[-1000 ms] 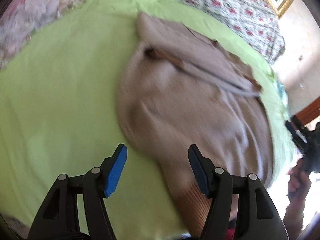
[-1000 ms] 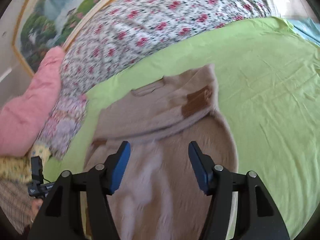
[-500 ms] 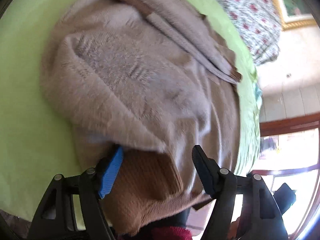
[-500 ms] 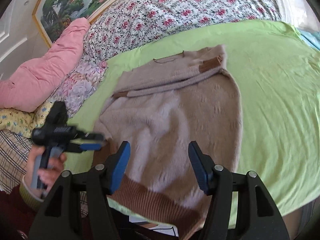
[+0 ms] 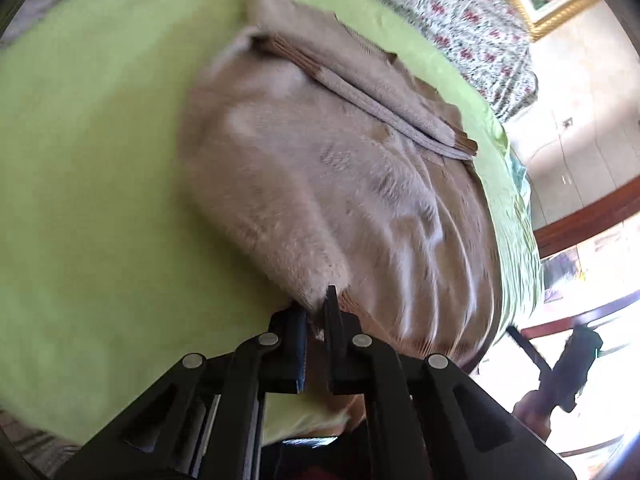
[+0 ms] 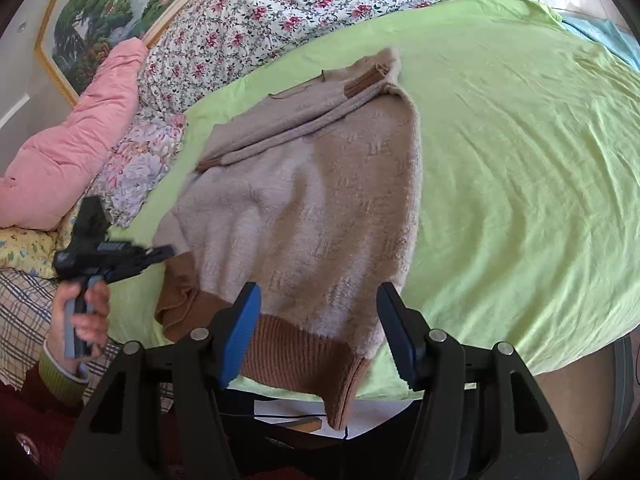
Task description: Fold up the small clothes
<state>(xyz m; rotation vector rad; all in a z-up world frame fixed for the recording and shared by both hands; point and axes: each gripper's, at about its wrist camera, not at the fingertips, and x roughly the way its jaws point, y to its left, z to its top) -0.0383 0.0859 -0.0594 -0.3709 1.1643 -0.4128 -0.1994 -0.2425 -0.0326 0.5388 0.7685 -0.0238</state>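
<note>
A beige knit sweater [image 6: 312, 184] with brown ribbed hem and cuffs lies on the green sheet [image 6: 520, 160], sleeves folded across its chest. Its hem [image 6: 304, 356] hangs over the bed's near edge. In the left wrist view the sweater [image 5: 340, 168] fills the middle, and my left gripper [image 5: 317, 312] is shut on the sweater's near left hem corner. The left gripper also shows in the right wrist view [image 6: 160, 254], held in a hand at the sweater's left side. My right gripper [image 6: 318, 332] is open and empty, just above the hem.
A floral quilt [image 6: 304, 12], a pink pillow [image 6: 76, 140] and a flowered cushion [image 6: 136, 168] lie at the head of the bed. A checked cloth [image 6: 20, 312] is at the left. A framed picture [image 6: 104, 8] hangs behind. The floor shows below the bed edge.
My left gripper closed on the sweater's left hem corner; it was open before. My right gripper drew back toward the hem and stays open.
</note>
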